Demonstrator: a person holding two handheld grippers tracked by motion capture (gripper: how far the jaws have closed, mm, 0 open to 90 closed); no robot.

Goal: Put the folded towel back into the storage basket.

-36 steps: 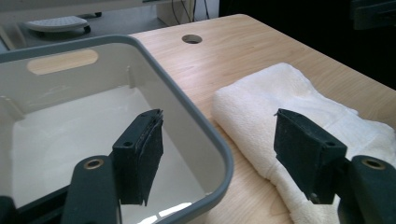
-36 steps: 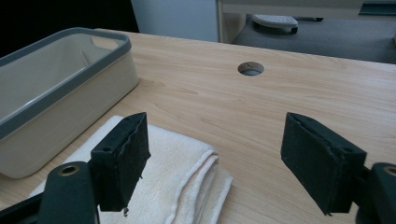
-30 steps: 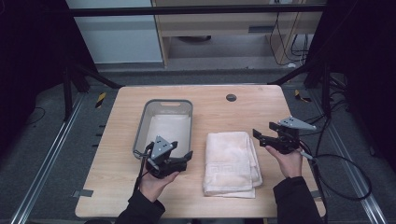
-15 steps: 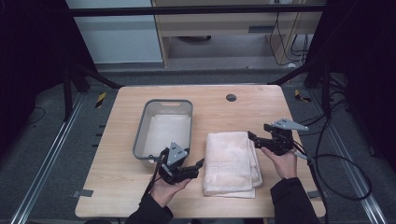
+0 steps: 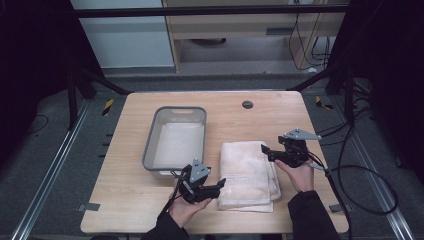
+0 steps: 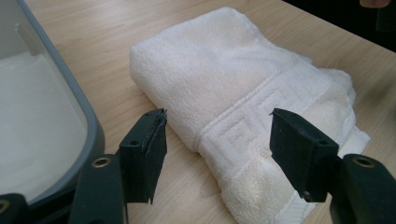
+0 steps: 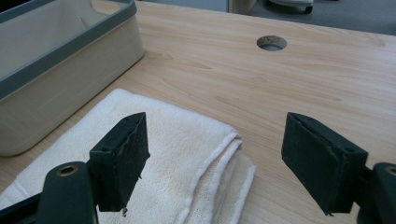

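Observation:
A folded white towel lies flat on the wooden table, right of a grey-rimmed bin. My left gripper hovers low at the towel's near left edge and points at it. Its jaws have just been closing a little. They stand open, and the towel's patterned border lies ahead between them without touching the pads. My right gripper is open at the towel's far right corner, aimed left over its layered edge, gripping nothing.
The bin has pale walls and a white lining, and sits close to the towel's left side. A round cable hole is at the table's back. Cables trail off the right edge. The table's bare front left lies beside my left hand.
My left gripper has moved right and down from in front of the bin to the towel's near left edge. The right gripper has barely shifted.

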